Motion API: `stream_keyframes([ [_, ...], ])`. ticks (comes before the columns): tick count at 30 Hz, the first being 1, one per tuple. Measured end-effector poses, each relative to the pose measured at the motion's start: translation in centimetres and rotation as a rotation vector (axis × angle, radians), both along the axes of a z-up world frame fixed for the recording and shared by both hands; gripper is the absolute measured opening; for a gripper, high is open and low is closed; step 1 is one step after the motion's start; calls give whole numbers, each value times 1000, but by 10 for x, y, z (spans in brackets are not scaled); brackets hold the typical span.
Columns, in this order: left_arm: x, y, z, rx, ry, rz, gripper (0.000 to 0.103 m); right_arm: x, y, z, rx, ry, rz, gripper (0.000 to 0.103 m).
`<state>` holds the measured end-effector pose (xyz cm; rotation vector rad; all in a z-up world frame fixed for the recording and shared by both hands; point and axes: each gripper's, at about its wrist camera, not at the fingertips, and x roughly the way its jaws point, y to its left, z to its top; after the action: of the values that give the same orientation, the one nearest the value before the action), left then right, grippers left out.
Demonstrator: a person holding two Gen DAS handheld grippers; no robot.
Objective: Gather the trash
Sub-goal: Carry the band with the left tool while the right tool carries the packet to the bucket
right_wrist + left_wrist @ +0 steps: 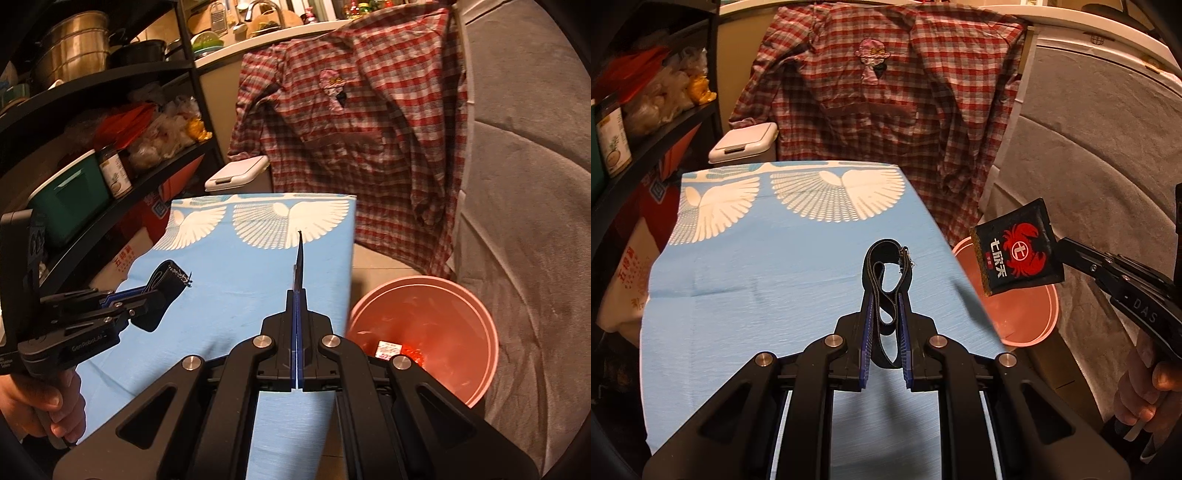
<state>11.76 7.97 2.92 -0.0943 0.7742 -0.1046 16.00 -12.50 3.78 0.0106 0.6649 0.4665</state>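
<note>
Shirt (886, 99) behind; bin (424, 332) nearby

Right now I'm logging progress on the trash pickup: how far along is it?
Done: some wrappers already lie in the pink bin. In hand: the left gripper is shut on a black strap, and the right gripper is shut on a black crab-logo packet. Left: dropping both in. The blue tablecloth shows no other trash.

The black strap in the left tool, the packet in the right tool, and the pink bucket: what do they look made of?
Strap: looks like woven fabric webbing, matte, with stitched edges and a frayed end; it flops in loops. Packet: probably printed plastic film or foil, slightly glossy, with crimped serrated edges; edge-on it looks very thin. Bucket: apparently moulded plastic, smooth with a soft sheen and a rolled rim.
</note>
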Motion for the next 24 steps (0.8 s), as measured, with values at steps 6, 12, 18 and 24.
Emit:
stream_keyframes([
  [6,8,-19,0,-6,-4,-25,13,6,-15,3,-1,-13,-31,0],
  [12,15,-34,1,-16,-9,-42,13,15,-37,7,9,-17,-70,0],
  [18,23,-52,1,-26,-9,-66,13,29,-65,19,12,-43,-115,0],
  [24,35,-72,-1,-37,1,-92,13,41,-87,21,-7,-53,-158,0],
])
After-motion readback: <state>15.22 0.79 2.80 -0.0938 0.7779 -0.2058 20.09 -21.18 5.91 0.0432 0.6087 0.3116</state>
